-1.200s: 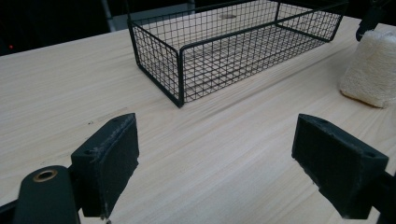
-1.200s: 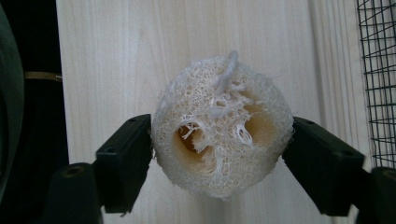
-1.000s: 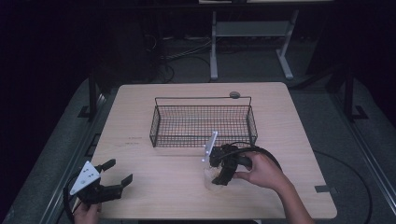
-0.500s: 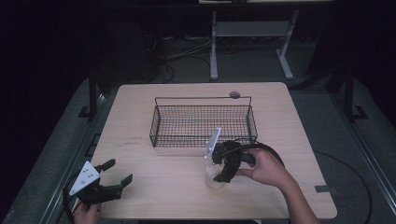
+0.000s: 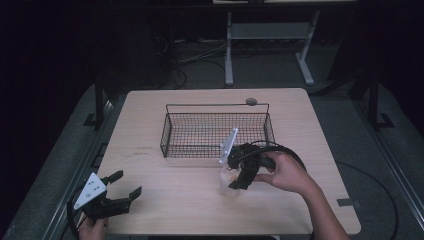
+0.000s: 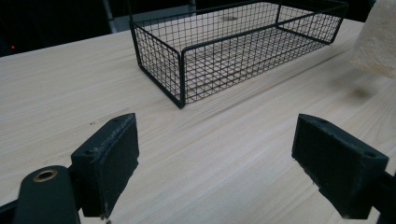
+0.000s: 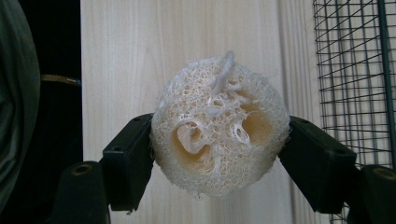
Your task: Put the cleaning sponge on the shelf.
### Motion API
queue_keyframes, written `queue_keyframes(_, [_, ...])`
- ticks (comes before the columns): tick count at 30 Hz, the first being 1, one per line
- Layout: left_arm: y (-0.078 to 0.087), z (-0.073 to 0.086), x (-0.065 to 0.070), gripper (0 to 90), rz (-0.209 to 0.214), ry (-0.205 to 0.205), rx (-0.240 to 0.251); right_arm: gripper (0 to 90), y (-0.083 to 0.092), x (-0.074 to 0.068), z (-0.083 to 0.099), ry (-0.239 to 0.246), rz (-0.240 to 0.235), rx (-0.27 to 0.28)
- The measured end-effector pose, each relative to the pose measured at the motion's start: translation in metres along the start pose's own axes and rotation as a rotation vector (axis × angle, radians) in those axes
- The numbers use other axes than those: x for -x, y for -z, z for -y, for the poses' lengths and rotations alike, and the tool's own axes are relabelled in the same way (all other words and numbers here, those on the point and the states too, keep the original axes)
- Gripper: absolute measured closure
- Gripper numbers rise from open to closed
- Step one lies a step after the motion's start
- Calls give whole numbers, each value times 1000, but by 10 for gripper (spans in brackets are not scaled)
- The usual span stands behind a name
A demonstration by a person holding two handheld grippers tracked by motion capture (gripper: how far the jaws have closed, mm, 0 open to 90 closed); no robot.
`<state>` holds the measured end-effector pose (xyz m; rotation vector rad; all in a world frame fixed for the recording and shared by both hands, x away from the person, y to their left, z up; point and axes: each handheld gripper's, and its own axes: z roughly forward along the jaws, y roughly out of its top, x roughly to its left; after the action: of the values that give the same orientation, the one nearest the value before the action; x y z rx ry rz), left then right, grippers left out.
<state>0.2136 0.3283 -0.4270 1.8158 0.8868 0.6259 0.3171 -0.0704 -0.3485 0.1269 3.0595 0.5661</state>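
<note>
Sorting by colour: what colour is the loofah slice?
Pale cream round fibrous loofah slice, clearest in the right gripper view.

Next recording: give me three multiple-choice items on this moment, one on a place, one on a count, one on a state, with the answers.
1. Where does the wire basket stand on the table?
A. near its middle
B. hanging off its left edge
C. under it

2. How many loofah pieces does the right claw hold?
A. none
B. one
C. three

3. How is the left claw?
A. shut on the basket
B. shut on a sponge
C. open

Answers: 1 A, the high view shows the basket mid-table. 2 B, a single loofah sits pressed between the pads in the right gripper view. 3 C, its jaws stand wide apart over bare wood.
</note>
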Motion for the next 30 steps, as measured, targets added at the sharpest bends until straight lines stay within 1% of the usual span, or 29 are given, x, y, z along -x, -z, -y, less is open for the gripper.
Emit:
queue_keyframes(4, [0,0,0,141,-1,1,1,275,4,2,-1,-4,0,-2])
queue_keyframes(6, [0,0,0,141,-1,2,2,275,6,4,-2,4,5,-11])
queue_keyframes(10, [0,0,0,141,-1,2,3,275,11,6,-5,15,2,-5])
queue_keyframes(14, [1,0,-1,141,-2,3,5,275,15,9,-10,19,6,-20])
queue_keyframes(17, [1,0,-1,141,-2,3,3,275,18,10,-12,21,8,-8])
queue_keyframes(24, [1,0,-1,141,-1,1,6,275,26,16,-15,17,1,-10])
queue_keyframes(26, [0,0,-1,141,-2,0,6,275,29,18,-16,21,8,-16])
queue_keyframes(28, [0,0,-1,141,-1,1,6,276,32,19,-16,18,3,-8])
queue_keyframes(30, [1,0,-2,141,-2,2,6,276,35,20,-17,24,8,-6])
